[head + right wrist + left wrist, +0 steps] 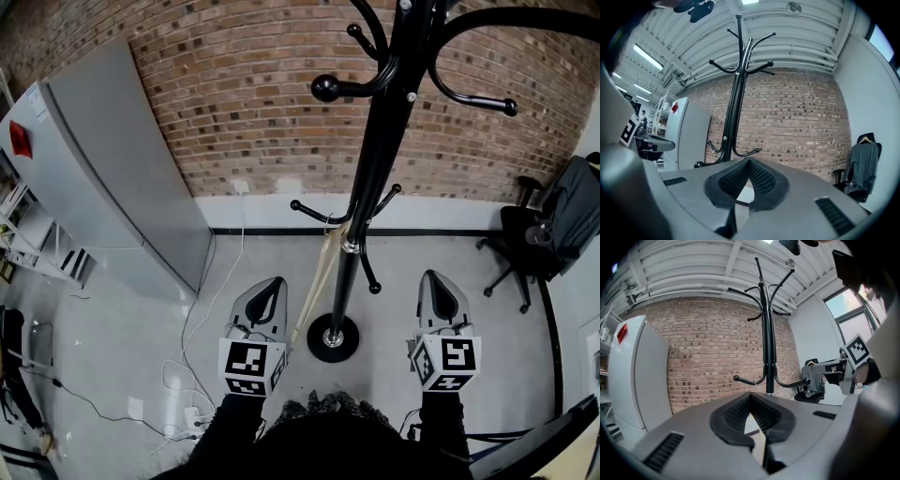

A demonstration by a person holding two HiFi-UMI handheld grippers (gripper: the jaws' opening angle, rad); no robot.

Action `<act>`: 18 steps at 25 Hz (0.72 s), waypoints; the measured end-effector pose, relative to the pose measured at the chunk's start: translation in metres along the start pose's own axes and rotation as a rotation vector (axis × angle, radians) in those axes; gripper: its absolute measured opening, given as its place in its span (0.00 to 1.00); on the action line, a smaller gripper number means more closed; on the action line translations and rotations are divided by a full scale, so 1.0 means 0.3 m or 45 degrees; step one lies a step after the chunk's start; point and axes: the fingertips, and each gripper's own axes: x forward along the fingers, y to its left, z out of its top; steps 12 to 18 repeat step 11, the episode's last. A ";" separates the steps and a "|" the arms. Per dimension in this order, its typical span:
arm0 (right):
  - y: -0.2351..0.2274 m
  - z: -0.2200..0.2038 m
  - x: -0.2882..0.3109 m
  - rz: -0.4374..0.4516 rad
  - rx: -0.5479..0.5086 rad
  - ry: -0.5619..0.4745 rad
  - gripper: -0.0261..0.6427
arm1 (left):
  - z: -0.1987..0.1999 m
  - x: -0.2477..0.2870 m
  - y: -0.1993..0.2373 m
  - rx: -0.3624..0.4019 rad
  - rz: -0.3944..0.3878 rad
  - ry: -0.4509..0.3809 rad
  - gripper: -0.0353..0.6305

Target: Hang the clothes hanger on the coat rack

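The black coat rack (pixel 370 178) stands straight ahead on its round base (pixel 333 337), between my two grippers. A pale wooden clothes hanger (pixel 317 281) hangs edge-on from one of the low hooks, slanting down on the pole's left side. My left gripper (pixel 270 283) is held left of the base, shut and empty. My right gripper (pixel 437 277) is level with it right of the base, also shut with nothing in it. In the left gripper view the rack (pixel 766 343) rises beyond the closed jaws (pixel 751 395). The right gripper view shows the rack (pixel 733 117) left of its closed jaws (pixel 749 160).
A brick wall runs behind the rack. A tall white cabinet (pixel 103 178) stands at the left, with shelves beyond it. A black office chair with a jacket on it (pixel 553 225) is at the right. White cables and a power strip (pixel 192 417) lie on the floor at the lower left.
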 end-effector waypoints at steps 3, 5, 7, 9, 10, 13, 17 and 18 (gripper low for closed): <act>-0.011 -0.001 -0.002 -0.015 -0.011 0.002 0.05 | 0.000 -0.001 0.005 0.005 0.006 0.004 0.06; -0.017 0.002 -0.002 -0.016 -0.004 -0.002 0.05 | 0.000 0.001 0.009 0.009 0.013 0.006 0.06; -0.022 0.003 -0.001 -0.016 0.000 -0.005 0.05 | -0.005 0.006 0.009 0.015 0.018 0.015 0.06; -0.028 0.004 -0.001 -0.018 0.003 -0.006 0.05 | -0.017 0.012 0.004 0.023 0.016 0.031 0.06; -0.031 0.003 -0.001 -0.019 0.006 -0.006 0.05 | -0.023 0.014 0.001 0.026 0.015 0.040 0.06; -0.035 0.003 -0.001 -0.021 0.008 -0.006 0.05 | -0.030 0.017 -0.002 0.029 0.012 0.048 0.06; -0.035 0.003 -0.001 -0.021 0.008 -0.006 0.05 | -0.030 0.017 -0.002 0.029 0.012 0.048 0.06; -0.035 0.003 -0.001 -0.021 0.008 -0.006 0.05 | -0.030 0.017 -0.002 0.029 0.012 0.048 0.06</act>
